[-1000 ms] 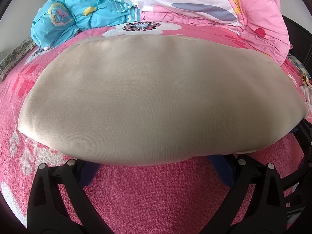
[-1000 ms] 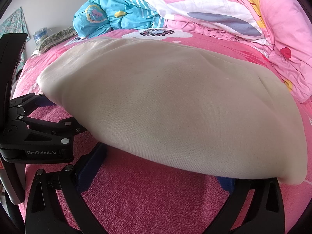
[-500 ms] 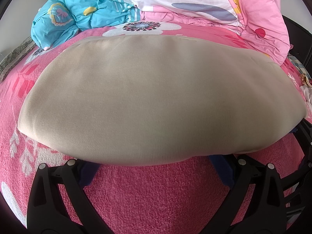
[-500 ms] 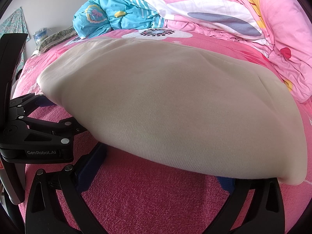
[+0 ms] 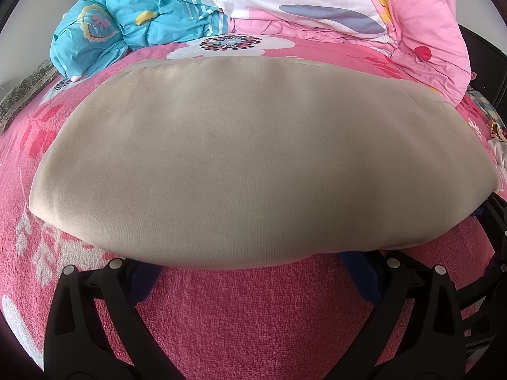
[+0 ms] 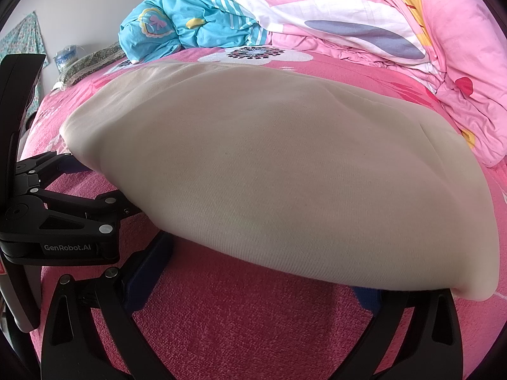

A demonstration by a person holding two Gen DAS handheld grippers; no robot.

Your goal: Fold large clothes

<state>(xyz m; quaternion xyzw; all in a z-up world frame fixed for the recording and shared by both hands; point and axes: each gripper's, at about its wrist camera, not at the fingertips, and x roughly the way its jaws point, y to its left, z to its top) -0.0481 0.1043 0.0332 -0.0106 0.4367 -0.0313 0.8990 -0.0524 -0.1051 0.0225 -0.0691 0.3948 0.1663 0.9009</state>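
My left tongs (image 5: 253, 272) stand wide open, low over the pink bed blanket (image 5: 259, 313), their blue pads tucked just under the near edge of the beige garment (image 5: 253, 164) but not pinching it. My right tongs (image 6: 263, 272) are spread wide as well, at the same near edge, further along toward the garment's right corner; the right pad is mostly hidden beneath the cloth. In the right wrist view my left tongs (image 6: 95, 183) show from the side at the garment's left near corner.

The beige garment lies folded flat into a broad smooth slab in the middle of the bed, its surface free of wrinkles, its near edge thick and rounded. Behind it a blue patterned quilt (image 5: 126, 25) is bunched at the far left, and a pink and white quilt (image 5: 364, 15) is heaped along the far right, both apart from the garment.
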